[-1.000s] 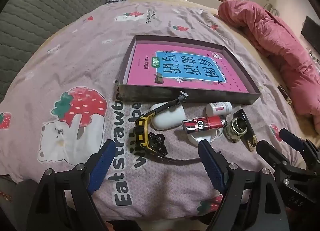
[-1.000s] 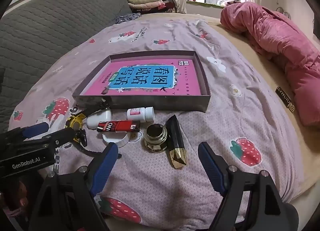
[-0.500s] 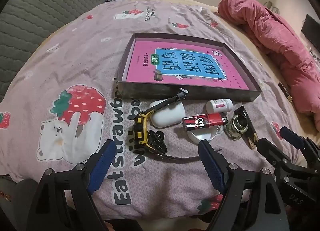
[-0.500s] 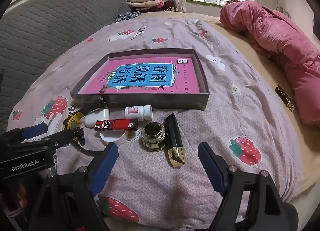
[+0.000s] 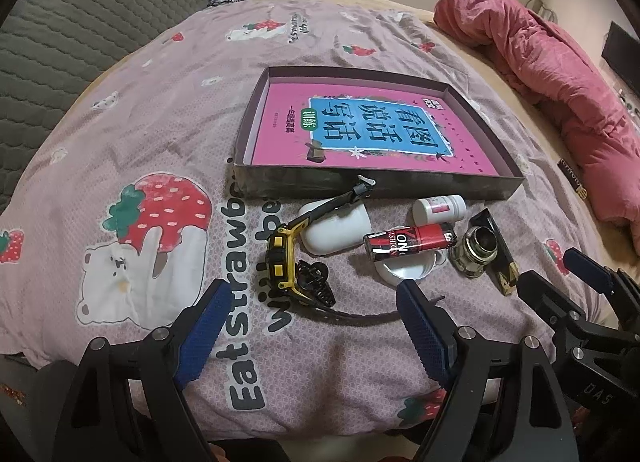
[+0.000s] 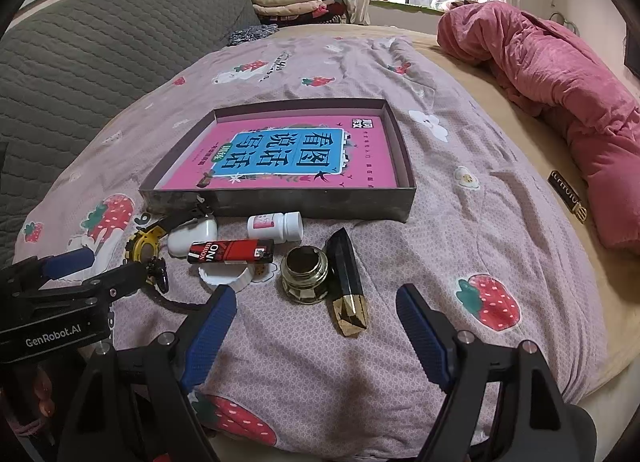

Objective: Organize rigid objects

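A: Watch, lighter, pill bottle, glass jar, white case, white lid, black-and-gold piece — all loose on the bedspread, just in front of the box. None inside yet; only a pink book lies in it.

B: Claws?

A: Left gripper spread wide, empty, hovering near the watch. Right gripper also wide open, empty, near the jar and the black-and-gold piece.

B: Handling?

A: Likely all light and stiff. Jar looks like faceted glass, probably fragile and slick; take it across the body. Lighter is smooth; pinch its flat sides. It rests on the lid, so lifting may nudge that. Watch strap is floppy, so grab the yellow body. Soft bedding gives under a push.

B: Text?

A: Lighter reads "ON", "ASHION". Bedspread: "Eat straw…". Left gripper body: "GenRobot.AI". Book cover is Chinese, seen upside down.
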Tool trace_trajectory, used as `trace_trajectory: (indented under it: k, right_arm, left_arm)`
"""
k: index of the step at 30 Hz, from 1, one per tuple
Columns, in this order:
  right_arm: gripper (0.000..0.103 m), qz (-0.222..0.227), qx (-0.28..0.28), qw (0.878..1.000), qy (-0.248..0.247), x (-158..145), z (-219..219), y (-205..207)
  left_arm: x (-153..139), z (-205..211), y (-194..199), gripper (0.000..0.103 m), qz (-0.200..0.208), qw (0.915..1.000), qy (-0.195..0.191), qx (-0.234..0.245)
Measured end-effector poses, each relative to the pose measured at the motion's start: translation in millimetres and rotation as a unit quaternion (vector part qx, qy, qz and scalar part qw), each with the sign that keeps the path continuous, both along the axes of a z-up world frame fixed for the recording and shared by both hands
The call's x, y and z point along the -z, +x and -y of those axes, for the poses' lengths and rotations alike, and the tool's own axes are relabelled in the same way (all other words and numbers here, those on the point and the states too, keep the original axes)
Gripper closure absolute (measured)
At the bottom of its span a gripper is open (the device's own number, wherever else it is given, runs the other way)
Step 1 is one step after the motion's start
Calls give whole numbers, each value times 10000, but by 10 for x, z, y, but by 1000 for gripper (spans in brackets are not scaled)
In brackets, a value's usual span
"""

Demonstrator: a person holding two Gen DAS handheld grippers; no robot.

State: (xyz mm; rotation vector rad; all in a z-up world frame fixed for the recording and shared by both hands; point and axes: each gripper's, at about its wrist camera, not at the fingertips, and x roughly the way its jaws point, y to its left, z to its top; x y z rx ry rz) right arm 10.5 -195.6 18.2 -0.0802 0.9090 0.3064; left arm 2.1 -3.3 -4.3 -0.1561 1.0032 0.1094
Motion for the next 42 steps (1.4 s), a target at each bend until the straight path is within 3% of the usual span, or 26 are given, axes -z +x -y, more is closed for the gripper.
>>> trace_trajectory:
  k: [42]
  right_arm:
    - [21, 21, -31, 9999, -95, -1, 12, -10]
  left_arm:
    - [20, -29, -5, 18, -61, 10000, -35, -23]
